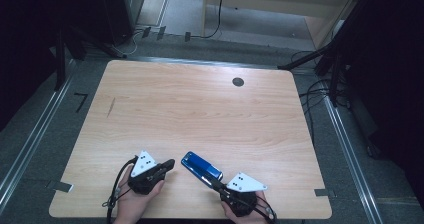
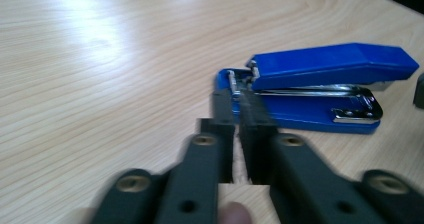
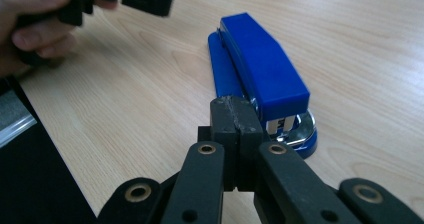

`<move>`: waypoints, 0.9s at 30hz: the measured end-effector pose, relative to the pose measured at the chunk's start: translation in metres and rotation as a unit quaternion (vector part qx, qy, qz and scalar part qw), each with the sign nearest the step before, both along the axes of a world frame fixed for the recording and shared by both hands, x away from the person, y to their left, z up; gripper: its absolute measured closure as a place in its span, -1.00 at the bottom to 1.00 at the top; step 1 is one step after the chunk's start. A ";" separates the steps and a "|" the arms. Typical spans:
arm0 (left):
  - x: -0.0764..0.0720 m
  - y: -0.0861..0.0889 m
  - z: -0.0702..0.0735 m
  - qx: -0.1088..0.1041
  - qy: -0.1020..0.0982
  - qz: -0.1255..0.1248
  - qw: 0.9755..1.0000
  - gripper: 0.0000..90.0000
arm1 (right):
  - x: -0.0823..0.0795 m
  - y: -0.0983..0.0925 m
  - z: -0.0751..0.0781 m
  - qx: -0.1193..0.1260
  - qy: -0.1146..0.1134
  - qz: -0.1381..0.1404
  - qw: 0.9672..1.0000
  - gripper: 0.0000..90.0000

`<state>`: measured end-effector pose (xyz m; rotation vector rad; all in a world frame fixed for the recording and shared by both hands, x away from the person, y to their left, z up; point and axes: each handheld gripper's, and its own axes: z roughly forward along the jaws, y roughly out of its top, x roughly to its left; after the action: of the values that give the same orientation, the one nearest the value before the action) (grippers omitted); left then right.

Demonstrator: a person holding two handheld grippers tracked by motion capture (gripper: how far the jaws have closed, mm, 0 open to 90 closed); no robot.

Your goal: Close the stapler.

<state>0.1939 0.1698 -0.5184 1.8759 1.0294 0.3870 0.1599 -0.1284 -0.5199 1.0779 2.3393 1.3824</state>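
Note:
A blue stapler (image 1: 201, 166) lies near the table's front edge, between the two grippers. In the left gripper view the stapler (image 2: 320, 84) lies sideways just past my left gripper (image 2: 236, 101), whose jaws stand a narrow slit apart with nothing between them. My left gripper (image 1: 172, 162) points at the stapler's hinged end from a short way off. My right gripper (image 3: 235, 106) is shut and empty, its tips right at the mouth end of the stapler (image 3: 260, 69). From above, the right gripper (image 1: 212, 182) sits just in front of the stapler.
The wooden table (image 1: 200, 109) has a round dark cable hole (image 1: 238, 82) near its far edge and a short dark mark (image 1: 110, 107) at the left. Cables and dark stands lie on the floor around it.

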 end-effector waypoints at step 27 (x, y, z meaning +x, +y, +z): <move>-0.015 0.119 0.004 -0.009 -0.040 0.161 0.986 -0.75 | 0.017 -0.007 -0.010 -0.004 0.008 -0.044 0.999 1.00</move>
<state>0.1786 0.2886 -0.5146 1.6647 1.2790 0.6323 0.1771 -0.1351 -0.5299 1.1789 2.2755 1.3370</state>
